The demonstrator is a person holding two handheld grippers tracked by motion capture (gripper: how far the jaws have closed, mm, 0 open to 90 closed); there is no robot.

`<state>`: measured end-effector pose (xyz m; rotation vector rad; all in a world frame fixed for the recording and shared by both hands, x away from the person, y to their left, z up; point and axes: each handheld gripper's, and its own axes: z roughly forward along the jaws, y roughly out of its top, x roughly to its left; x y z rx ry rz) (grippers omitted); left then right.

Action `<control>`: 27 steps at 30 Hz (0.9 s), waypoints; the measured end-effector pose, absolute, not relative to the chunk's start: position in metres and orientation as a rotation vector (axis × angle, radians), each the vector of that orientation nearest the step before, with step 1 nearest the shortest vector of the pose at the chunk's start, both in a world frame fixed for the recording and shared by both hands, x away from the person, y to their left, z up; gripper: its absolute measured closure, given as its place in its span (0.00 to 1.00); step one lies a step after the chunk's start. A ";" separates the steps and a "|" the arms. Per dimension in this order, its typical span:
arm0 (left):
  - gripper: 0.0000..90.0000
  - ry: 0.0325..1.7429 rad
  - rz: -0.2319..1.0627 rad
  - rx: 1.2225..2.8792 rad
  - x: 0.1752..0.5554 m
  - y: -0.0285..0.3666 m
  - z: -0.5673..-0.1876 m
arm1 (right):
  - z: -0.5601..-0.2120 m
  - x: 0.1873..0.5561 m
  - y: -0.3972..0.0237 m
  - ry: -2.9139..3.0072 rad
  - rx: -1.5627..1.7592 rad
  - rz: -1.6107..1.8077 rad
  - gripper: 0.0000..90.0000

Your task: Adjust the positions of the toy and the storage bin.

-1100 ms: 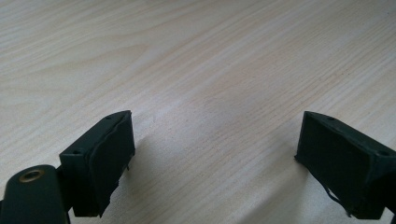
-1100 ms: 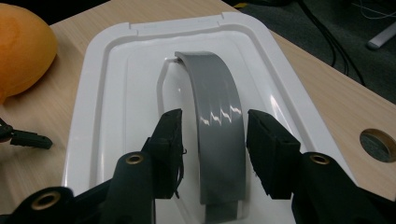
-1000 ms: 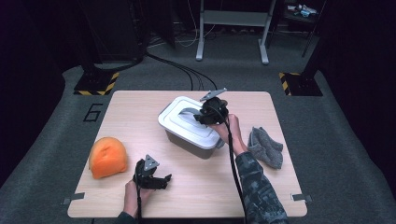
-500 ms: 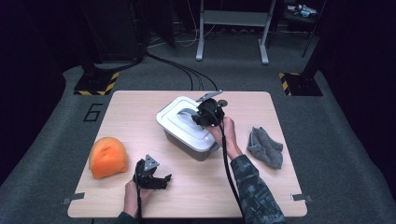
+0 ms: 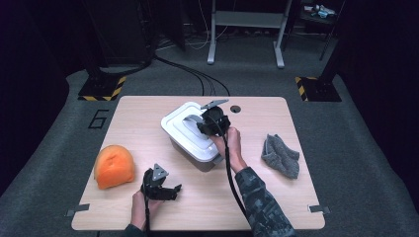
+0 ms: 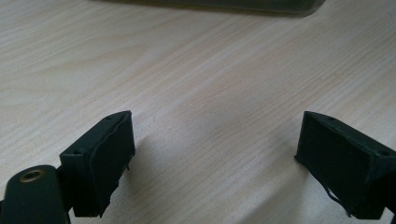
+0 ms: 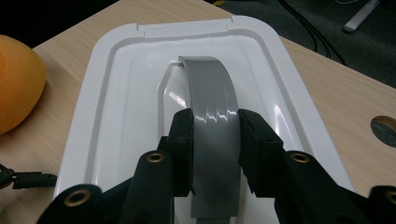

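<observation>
Table (image 5: 148, 123): bare wood along the far-left corner, the whole near edge right of the left gripper (image 5: 160, 185), and between the white-lidded bin (image 5: 190, 133) and the grey cloth (image 5: 280, 155). The bin stands mid-table and blocks a straight pass from near side to far side; the orange lump (image 5: 114, 166) closes the near-left corner, just beside the left gripper. Left gripper jaws stand wide apart over bare wood (image 6: 210, 93), nothing between them; the right gripper (image 7: 215, 140) and forearm lie over the bin's right half, jaws clamped on the grey handle (image 7: 210, 102).

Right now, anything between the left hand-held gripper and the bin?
No. In the high view, only bare table lies between the left hand-held gripper and the bin; the left gripper view agrees.
</observation>
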<state>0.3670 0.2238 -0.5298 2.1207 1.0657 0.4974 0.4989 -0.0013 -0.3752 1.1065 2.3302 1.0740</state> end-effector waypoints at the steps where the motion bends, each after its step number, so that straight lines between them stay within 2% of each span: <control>1: 0.12 1.066 0.497 2.120 0.367 0.224 -0.530 | -0.375 0.499 0.000 2.329 1.113 1.076 0.74; 23: 0.12 1.064 0.496 2.122 0.367 0.224 -0.530 | -0.375 0.495 0.034 2.289 1.123 1.039 0.74; 27: 0.12 1.066 0.499 2.121 0.367 0.224 -0.530 | -0.375 0.501 0.032 2.350 1.056 1.069 0.65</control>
